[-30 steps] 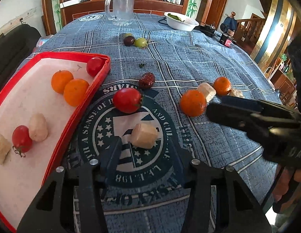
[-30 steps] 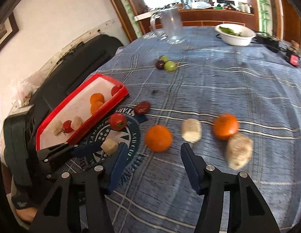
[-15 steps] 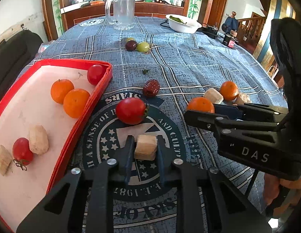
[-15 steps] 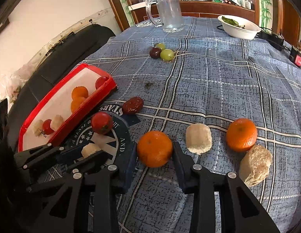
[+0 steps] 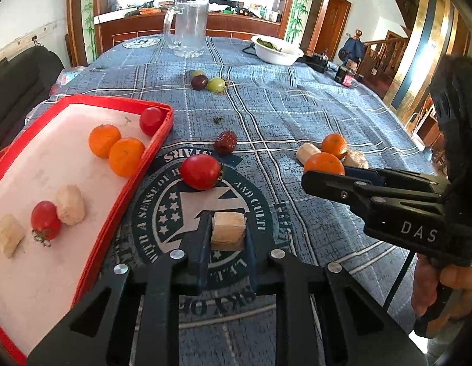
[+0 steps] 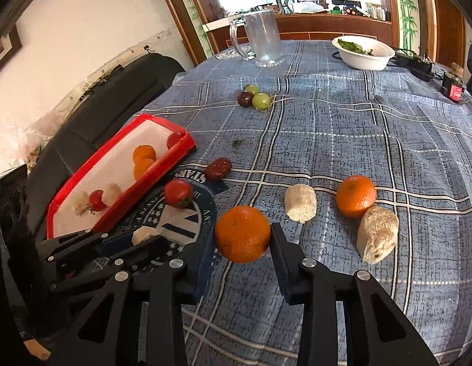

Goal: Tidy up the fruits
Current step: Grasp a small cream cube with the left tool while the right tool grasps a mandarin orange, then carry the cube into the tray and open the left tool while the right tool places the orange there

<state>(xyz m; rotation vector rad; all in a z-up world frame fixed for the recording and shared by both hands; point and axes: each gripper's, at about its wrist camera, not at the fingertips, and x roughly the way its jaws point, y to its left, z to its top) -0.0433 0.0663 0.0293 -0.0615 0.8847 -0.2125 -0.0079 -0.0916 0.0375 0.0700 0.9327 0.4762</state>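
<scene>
Left gripper (image 5: pixel 228 233) clamps a banana piece (image 5: pixel 228 228) on the surface beside the red tray (image 5: pixel 138 180); right gripper (image 6: pixel 240 239) pinches an orange (image 6: pixel 242 233). Both jaws have just closed, so lift each straight up, clear the tray rim, and release gently inside.

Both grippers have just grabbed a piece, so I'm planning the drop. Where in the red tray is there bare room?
The tray is crowded along its far side: two oranges, a tomato in the corner. A second tomato and two banana pieces sit at the left. Bare patches: the middle between those groups, and the near corner.
</scene>
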